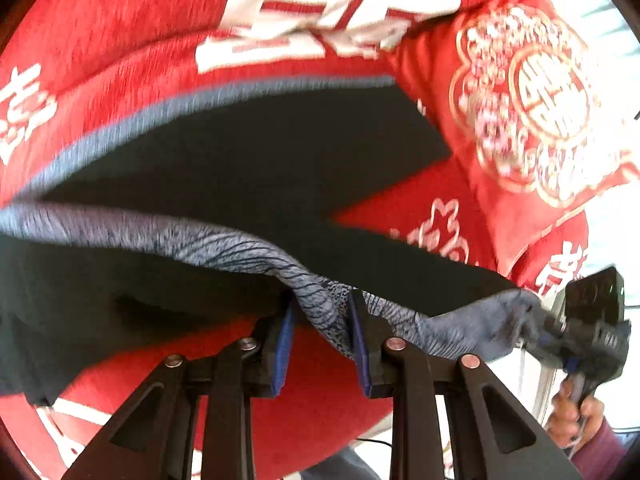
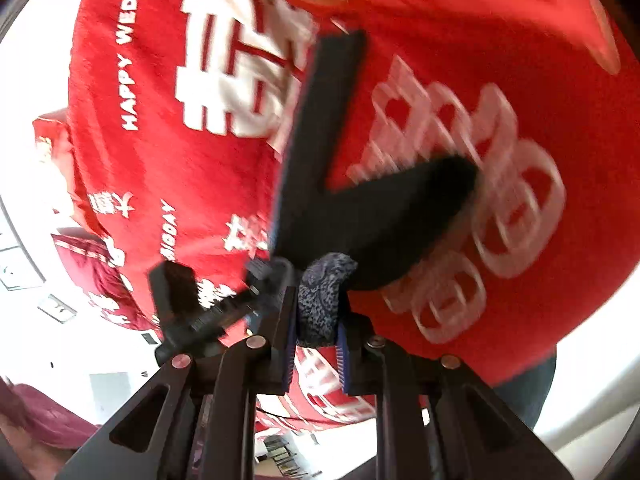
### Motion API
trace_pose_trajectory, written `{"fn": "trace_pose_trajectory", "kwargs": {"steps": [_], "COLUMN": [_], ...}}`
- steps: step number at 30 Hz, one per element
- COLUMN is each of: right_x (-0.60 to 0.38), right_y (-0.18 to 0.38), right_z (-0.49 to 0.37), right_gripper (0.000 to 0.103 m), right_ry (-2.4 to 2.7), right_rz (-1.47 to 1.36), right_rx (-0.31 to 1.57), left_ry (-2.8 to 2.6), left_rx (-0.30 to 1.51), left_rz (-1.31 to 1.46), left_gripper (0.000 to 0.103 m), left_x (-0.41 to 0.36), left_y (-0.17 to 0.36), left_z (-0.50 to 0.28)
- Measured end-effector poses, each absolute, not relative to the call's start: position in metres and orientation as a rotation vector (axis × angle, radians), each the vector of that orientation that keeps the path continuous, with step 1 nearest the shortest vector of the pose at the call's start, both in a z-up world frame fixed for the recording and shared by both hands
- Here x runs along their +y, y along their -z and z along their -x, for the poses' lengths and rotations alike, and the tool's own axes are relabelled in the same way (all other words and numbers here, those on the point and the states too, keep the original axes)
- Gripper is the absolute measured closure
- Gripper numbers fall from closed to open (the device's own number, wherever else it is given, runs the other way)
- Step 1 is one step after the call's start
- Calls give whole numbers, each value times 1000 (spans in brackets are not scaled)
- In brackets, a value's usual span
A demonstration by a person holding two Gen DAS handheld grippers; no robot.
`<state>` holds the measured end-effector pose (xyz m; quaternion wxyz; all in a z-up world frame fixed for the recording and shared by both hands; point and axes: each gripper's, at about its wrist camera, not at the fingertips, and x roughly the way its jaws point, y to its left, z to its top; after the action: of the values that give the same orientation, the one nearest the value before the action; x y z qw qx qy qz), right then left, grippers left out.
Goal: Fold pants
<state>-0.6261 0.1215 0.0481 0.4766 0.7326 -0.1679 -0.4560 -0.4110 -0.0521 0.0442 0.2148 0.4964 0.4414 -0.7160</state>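
Note:
The pants [image 1: 240, 168] are dark, nearly black, with a grey patterned waistband [image 1: 224, 240]. They hang over a red bedspread [image 1: 120, 40]. My left gripper [image 1: 324, 320] is shut on the waistband, which bunches between its blue pads. My right gripper [image 1: 560, 344] shows at the right edge of the left wrist view, holding the same band further along. In the right wrist view my right gripper [image 2: 316, 312] is shut on a wad of grey waistband [image 2: 324, 280], and the pants [image 2: 360, 208] hang ahead with two legs spread. The left gripper [image 2: 208, 312] is close on the left.
The red bedspread [image 2: 160, 160] carries white characters and lettering. A red embroidered pillow [image 1: 528, 112] lies at the right. White floor and wall [image 2: 48, 340] show beyond the bed's edge. A hand in a maroon sleeve [image 1: 580, 420] holds the right gripper.

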Motion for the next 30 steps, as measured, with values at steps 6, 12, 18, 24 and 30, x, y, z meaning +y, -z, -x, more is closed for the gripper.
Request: {"fn": "trace_pose_trajectory", "kwargs": {"steps": [6,12,18,24,30], "right_x": [34,-56,-120,-125,-65], "right_y": [-59,-51,-29,-54,-53], "right_z": [692,727,728,709,689], "right_gripper": [85,85,75,29,29], "right_ry": [1096,1132,1221,1293,1397], "right_rz": [-1766,-1780,-1755,-1573,-1577], "right_rx": [-335,-126,155,303,383], "left_ry": [2004,2027,2034,1709,1520], "left_rx": [1206,1137,908,893,996], "left_rz": [-1308,-1355,-1341,-1335,-1298], "left_gripper": [73,73,7,7,7], "left_x": [-110,-135,-120,-135,-137], "left_y": [-53,-68,-88,-41,8], "left_z": [441,456,433,394,358]}}
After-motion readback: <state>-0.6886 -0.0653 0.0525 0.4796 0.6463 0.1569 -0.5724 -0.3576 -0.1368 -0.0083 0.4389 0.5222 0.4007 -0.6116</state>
